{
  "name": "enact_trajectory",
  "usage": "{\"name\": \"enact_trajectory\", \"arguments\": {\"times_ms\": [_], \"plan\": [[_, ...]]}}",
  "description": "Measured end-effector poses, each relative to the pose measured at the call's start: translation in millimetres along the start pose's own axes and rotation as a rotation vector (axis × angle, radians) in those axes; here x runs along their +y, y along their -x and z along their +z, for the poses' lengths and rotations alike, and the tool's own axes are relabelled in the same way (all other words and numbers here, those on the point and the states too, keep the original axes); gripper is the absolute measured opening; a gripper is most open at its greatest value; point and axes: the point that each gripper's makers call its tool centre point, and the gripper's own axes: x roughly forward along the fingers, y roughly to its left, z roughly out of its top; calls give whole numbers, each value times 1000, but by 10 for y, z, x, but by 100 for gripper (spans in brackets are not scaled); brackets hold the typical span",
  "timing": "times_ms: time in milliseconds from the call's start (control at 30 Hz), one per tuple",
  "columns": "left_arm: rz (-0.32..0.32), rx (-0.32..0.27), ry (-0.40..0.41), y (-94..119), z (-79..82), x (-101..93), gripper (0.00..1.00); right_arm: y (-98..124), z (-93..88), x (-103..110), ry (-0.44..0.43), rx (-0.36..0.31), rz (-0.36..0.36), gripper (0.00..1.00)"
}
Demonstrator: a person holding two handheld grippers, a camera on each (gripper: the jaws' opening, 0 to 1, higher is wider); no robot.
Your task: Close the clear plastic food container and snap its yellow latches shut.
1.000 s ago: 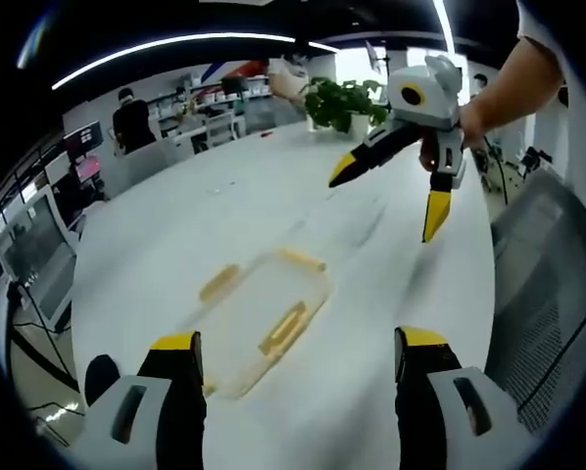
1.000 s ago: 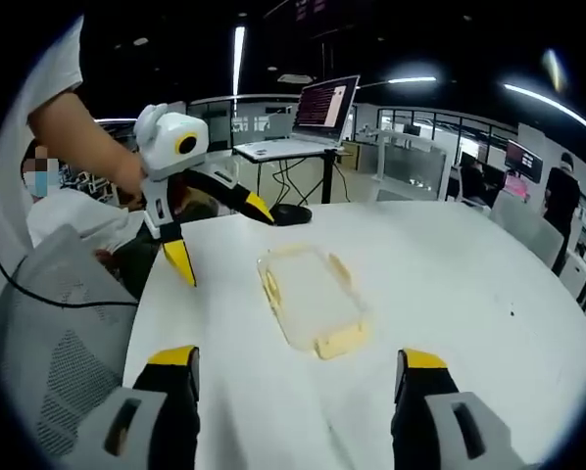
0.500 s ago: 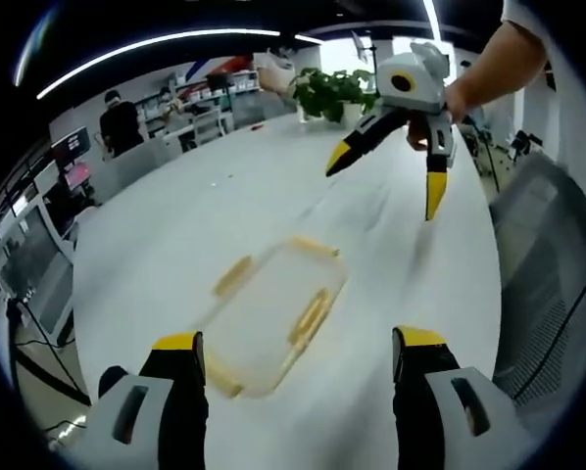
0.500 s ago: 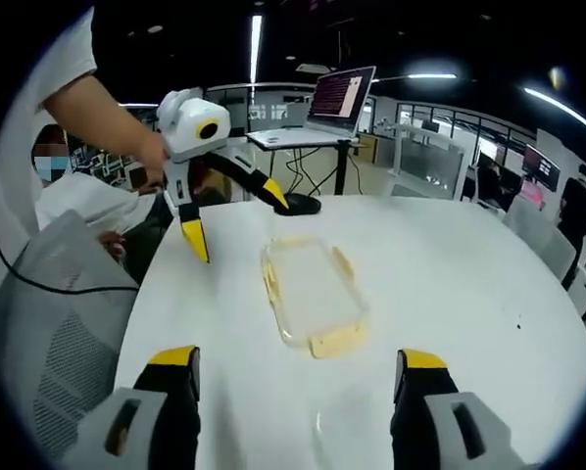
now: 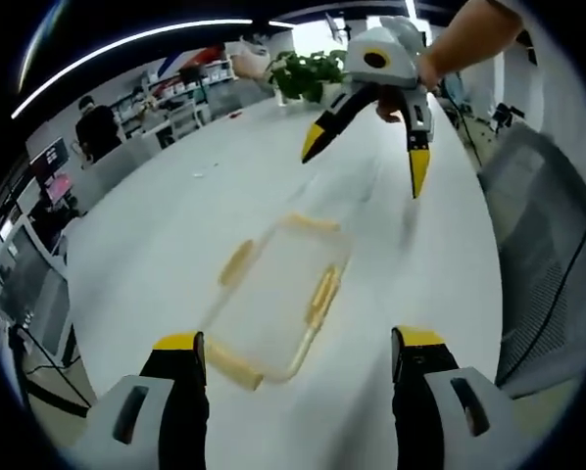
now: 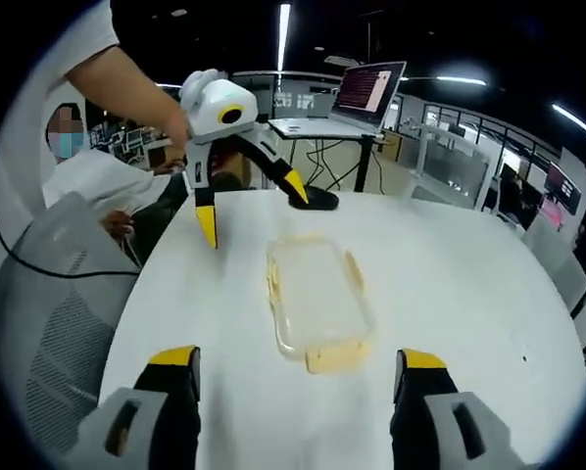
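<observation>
Hovering wide-spread and empty above the white tabletop [image 6: 489, 294], both the left tongs [image 5: 293, 377] and right tongs [image 6: 293, 387] approach the clear rectangular plastic food container [image 6: 315, 299]; its yellow latches [image 5: 322, 292] probably need pressing next.

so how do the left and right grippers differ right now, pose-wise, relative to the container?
In the right gripper view, the left gripper hovers past the container's far end; in the left gripper view, the right gripper hangs past the opposite end.
The left gripper's jaws point down and sideways; the right gripper's point down toward the table.
Shared: both are open with jaws spread wide, hold nothing, and are off the container.
</observation>
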Motion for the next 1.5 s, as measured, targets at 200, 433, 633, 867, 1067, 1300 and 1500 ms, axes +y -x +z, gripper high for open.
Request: {"name": "enact_trajectory", "arguments": {"times_ms": [200,433,633,867,1067,1300,1500], "plan": [[-15,26,-21,-46,-74,90,75,-87,-20,-55,18,31,24,81],[-28,62,-70,-63,-157,175,74,-161,-122,-165,28,108,27,80],[-45,85,-91,-84,-206,270,73,-244,-138,-171,9,129,75,79],[-82,125,-151,-116,-260,354,73,-306,-130,-215,22,145,89,78],[-95,157,-187,-150,-323,457,73,-365,-174,-228,39,178,110,78],[-135,206,-272,-216,-408,456,71,-434,-194,-238,62,196,124,76],[-168,239,-301,-261,-463,477,67,-493,-212,-223,57,209,141,75]]}}
